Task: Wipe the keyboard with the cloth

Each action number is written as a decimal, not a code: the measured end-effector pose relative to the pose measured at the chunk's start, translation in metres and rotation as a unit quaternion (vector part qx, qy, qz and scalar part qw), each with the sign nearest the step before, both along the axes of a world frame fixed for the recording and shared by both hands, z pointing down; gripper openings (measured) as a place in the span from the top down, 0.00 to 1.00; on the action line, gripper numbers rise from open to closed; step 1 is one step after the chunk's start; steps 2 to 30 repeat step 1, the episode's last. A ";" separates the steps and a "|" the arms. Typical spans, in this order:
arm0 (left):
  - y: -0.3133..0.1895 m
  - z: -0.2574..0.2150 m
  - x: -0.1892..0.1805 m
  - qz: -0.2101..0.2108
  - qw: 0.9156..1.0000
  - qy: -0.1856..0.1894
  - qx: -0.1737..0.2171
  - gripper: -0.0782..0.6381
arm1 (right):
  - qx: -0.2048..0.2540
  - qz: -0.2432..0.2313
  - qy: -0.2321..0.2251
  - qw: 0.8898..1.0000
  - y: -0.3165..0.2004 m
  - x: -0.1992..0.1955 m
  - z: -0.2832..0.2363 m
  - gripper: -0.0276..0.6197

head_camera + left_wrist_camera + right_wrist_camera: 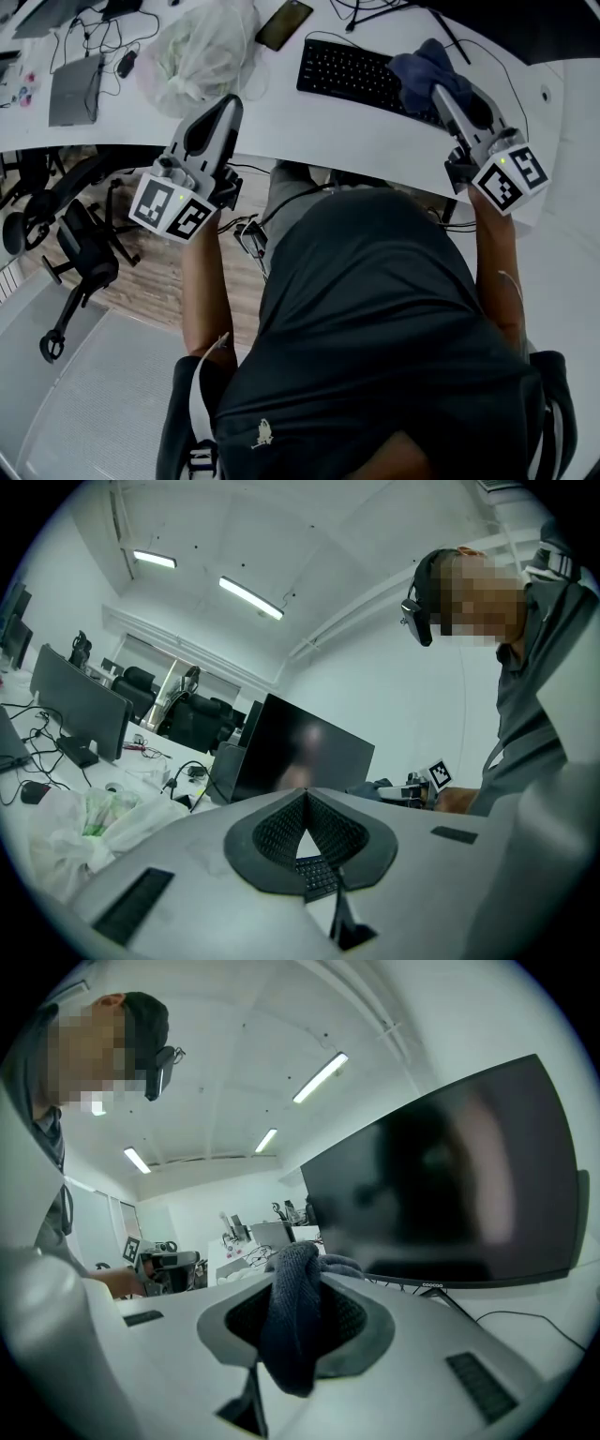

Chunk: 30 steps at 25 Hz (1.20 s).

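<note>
A black keyboard (345, 71) lies on the white desk (309, 127) ahead of me. A dark blue cloth (424, 73) is bunched over the keyboard's right end. My right gripper (439, 92) reaches in from the right and is shut on the cloth. In the right gripper view the cloth (291, 1326) is pinched between the pads and hangs down in a fold in front of the right gripper (300, 1258). My left gripper (231, 101) hovers at the desk's near edge, left of the keyboard. Its tips meet with nothing between them, and keyboard keys (317, 874) show below the left gripper (302, 796).
A crumpled plastic bag (202, 49) and a phone (283, 23) lie left of the keyboard. A grey laptop (75, 89) with cables sits at the far left. A dark monitor (450, 1185) stands behind the keyboard. An office chair (80, 253) stands on the floor at the left.
</note>
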<state>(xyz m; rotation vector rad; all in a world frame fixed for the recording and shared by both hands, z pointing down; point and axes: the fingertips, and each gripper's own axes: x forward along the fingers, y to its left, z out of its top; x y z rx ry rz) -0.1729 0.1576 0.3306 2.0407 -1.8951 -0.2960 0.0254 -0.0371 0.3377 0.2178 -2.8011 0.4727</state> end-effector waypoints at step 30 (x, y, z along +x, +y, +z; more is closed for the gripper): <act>0.002 0.002 0.000 -0.001 1.000 0.001 -0.001 0.88 | -0.001 -0.001 0.000 1.000 0.002 -0.002 0.002 0.81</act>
